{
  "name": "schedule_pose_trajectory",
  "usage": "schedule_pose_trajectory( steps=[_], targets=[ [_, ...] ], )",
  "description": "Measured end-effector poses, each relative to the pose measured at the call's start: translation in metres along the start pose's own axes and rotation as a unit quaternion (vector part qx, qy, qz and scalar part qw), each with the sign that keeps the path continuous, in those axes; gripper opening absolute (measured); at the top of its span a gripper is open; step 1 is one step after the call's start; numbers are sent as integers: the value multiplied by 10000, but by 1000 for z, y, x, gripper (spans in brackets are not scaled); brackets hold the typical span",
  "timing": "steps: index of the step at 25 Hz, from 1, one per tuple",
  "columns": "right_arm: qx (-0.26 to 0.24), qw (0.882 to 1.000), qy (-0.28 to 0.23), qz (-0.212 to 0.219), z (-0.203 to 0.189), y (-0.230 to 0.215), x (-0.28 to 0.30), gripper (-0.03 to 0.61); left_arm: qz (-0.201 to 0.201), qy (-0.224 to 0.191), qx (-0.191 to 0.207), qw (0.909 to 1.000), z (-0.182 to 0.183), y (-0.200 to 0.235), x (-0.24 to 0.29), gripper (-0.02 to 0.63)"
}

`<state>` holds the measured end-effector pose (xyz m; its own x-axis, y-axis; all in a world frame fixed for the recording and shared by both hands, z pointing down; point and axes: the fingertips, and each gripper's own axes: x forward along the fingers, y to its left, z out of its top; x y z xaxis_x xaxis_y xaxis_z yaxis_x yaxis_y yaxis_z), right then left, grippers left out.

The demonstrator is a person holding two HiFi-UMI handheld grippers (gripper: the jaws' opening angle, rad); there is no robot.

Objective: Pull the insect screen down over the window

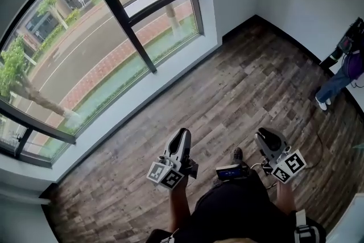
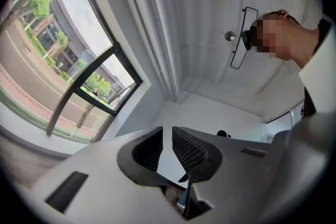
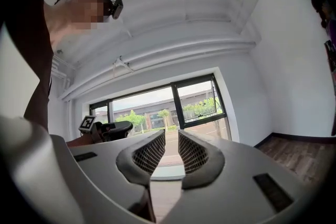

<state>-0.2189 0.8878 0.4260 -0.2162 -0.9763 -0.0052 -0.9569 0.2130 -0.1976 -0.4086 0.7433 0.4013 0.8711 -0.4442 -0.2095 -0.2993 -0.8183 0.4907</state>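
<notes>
The window (image 1: 114,37) has dark frames and fills the upper left of the head view; no screen shows across its glass. Both grippers are held low over the wooden floor (image 1: 256,82), well away from the window. My left gripper (image 1: 182,135) is open by a narrow gap with nothing between its jaws. In its own view the left gripper (image 2: 167,139) points at a white wall corner, with the window (image 2: 79,86) off to the left. My right gripper (image 1: 263,135) is also open and empty. The right gripper (image 3: 171,141) faces the window (image 3: 173,105) straight on.
A white sill (image 1: 131,111) runs under the window. A person in jeans (image 1: 341,74) stands by the far right wall. A small dark device (image 1: 228,171) sits at the wearer's waist. White rails (image 3: 157,63) run along the ceiling above the window.
</notes>
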Motion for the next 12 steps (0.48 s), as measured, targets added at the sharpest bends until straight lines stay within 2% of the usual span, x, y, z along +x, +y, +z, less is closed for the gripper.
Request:
schedule_pose_trajectory(
  steps=[6,9,12],
  targets=[
    [86,9989,-66,450,-20,-74,101,60,408,-145,27,9991,11,70,70,46],
    [22,9981,-99,601,-6,-126,148,60,366,-227,-70,9990,21,92,131,46],
    [-119,9968,-184,775,25,-178,185,60,392,-352,119,9985,41,100,191,44]
  ],
)
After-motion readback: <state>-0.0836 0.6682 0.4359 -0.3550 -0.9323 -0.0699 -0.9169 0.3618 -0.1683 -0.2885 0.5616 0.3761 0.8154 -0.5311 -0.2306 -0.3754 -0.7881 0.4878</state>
